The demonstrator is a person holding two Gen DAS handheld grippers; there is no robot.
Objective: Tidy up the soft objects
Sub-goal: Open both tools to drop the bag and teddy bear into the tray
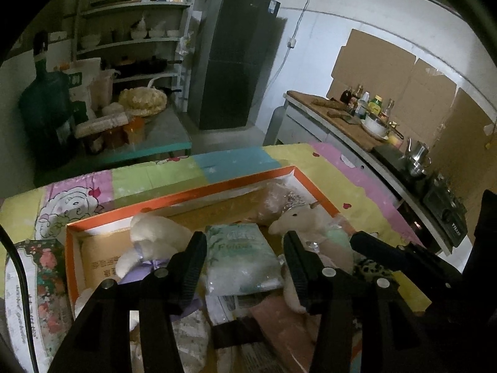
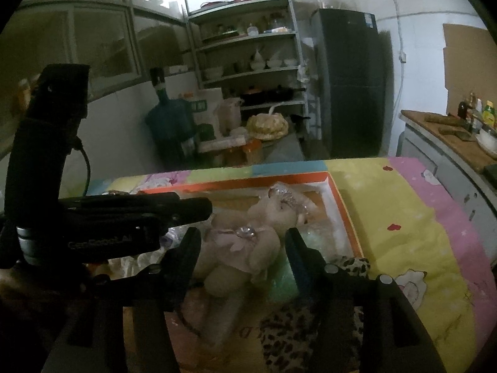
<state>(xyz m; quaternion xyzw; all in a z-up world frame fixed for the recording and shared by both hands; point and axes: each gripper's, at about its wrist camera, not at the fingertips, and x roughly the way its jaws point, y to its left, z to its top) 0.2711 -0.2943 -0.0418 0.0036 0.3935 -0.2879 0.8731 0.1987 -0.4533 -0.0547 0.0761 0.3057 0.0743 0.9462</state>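
Bear partly hidden by right gripper, lying head toward box far wall; both grippers' fingers released.

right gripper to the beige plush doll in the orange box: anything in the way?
Nothing visible. The right gripper has open jaws straddling the plush doll, which lies in the orange box; the left gripper sits off to one side.
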